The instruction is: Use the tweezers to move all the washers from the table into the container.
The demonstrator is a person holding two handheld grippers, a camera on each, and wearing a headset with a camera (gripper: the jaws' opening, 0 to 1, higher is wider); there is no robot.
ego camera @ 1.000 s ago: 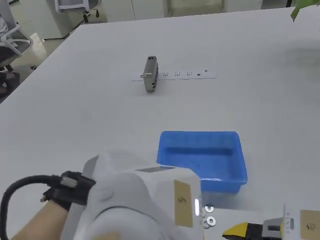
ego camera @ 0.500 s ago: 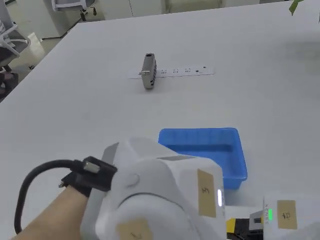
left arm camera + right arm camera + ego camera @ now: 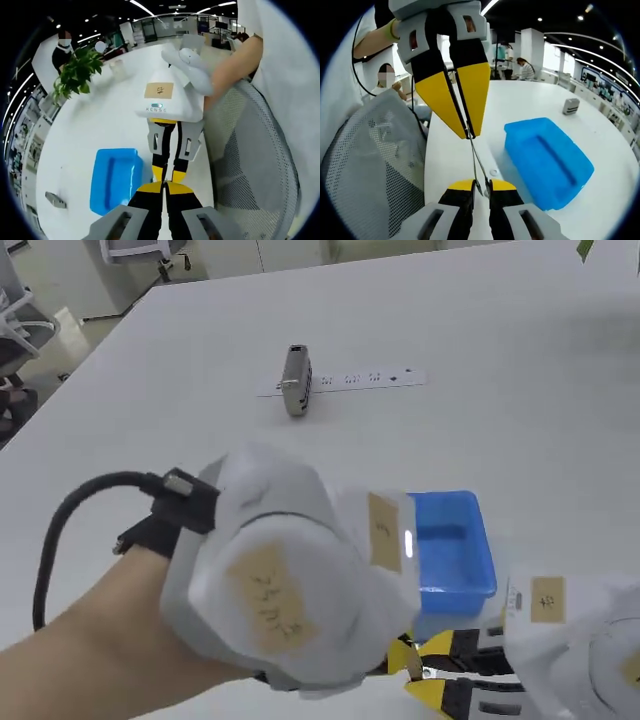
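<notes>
Two things changed over the last second. The left gripper [image 3: 165, 186], white-bodied with yellow-tipped black fingers, swung up and rightward across the head view from the lower left. The matching right gripper [image 3: 481, 190] rose in from the lower right corner, so the two now met tip to tip above the near edge of the white tabletop [image 3: 480, 420]. Part of the apparent shift was headset motion. Thin metal tweezers [image 3: 475, 160] ran straight between the two in the right gripper view. The right fingers were pressed together on one end, and the left fingers were together with the other end emerging at their tips, apparently pinched too. One small metal ring, probably a washer [image 3: 493, 172], lay on the tabletop just beside the near wall of the blue rectangular plastic container [image 3: 527, 170]. In the head view, the spot in front of the container where washers lay exposed a second earlier was now covered by the left gripper. The visible container floor looked bare. Judgement: the tweezers were being passed or re-seated between the grippers. No washer had been lifted, so the transfer had not begun.
</notes>
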